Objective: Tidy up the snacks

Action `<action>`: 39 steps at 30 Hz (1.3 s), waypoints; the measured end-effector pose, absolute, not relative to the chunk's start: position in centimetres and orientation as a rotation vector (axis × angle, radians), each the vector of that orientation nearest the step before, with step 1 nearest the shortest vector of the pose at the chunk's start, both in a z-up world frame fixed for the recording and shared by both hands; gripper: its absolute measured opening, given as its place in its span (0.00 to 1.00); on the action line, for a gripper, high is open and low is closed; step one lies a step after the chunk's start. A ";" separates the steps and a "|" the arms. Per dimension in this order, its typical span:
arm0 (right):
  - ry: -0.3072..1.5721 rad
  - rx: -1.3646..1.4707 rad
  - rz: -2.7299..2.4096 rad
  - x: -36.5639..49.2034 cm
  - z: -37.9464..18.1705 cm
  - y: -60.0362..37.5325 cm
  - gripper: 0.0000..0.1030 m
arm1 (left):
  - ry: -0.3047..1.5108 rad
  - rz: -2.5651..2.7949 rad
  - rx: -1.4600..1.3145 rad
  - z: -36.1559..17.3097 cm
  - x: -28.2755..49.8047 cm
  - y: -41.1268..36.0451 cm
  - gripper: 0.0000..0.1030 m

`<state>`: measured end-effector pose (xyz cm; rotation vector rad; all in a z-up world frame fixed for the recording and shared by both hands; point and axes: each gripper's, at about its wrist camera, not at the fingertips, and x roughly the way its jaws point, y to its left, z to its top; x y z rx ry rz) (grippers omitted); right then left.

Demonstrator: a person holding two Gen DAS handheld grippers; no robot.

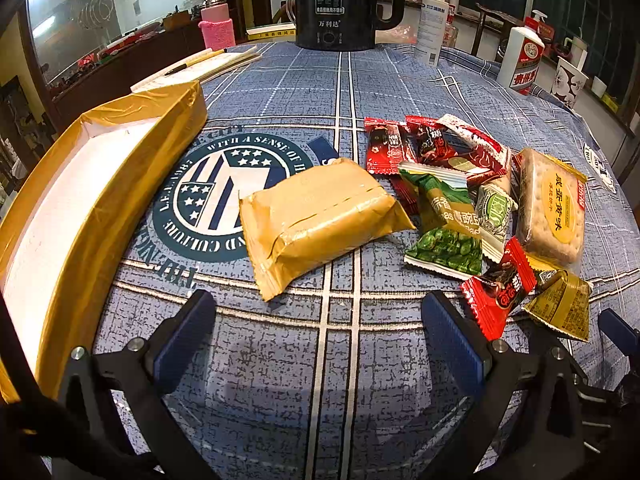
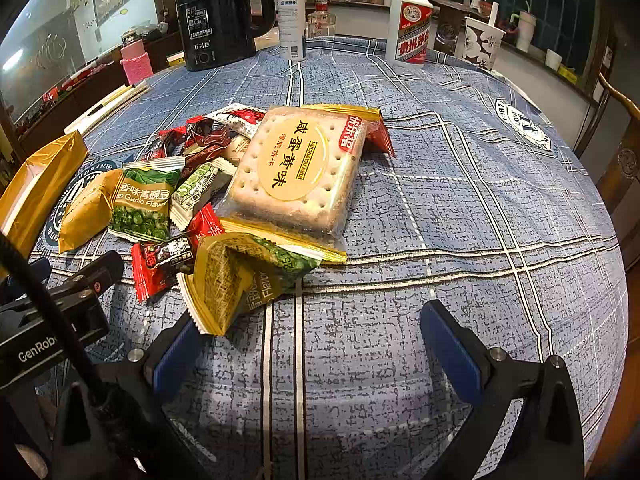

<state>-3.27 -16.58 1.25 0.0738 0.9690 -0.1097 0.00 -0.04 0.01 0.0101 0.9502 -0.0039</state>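
A pile of snack packets lies on the blue checked tablecloth (image 1: 280, 360). A plain golden packet (image 1: 320, 220) sits just ahead of my left gripper (image 1: 320, 332), which is open and empty. Right of it lie a green pea packet (image 1: 444, 232), red candy wrappers (image 1: 498, 294) and a clear biscuit pack (image 1: 552, 208). In the right wrist view the biscuit pack (image 2: 300, 168) lies in the middle. A folded gold-green packet (image 2: 244, 276) rests against the left fingertip (image 2: 176, 356) of my open right gripper (image 2: 312, 344).
A shallow box with gold-taped walls (image 1: 132, 168) and a white inside stands at the left. At the table's far edge are a black kettle (image 1: 340, 4), a spray bottle (image 2: 292, 20), a white liquor bottle (image 2: 410, 26) and a paper cup (image 2: 482, 42). A wooden chair (image 2: 620, 152) is at right.
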 end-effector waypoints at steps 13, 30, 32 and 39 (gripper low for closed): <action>0.987 0.066 -0.088 -3.0 1.3 -16.7 1.00 | 0.985 -0.042 0.030 0.2 0.7 -0.2 1.00; 0.950 0.213 -0.016 -3.8 1.9 -18.2 1.00 | 0.951 -0.026 0.015 0.1 -0.9 0.2 1.00; 0.955 0.206 -0.019 -3.8 1.9 -18.0 1.00 | 0.951 0.007 0.002 0.1 -1.0 0.1 1.00; 0.990 0.225 -0.029 -3.4 2.0 -18.1 1.00 | 0.950 0.014 -0.004 0.1 -1.1 0.2 1.00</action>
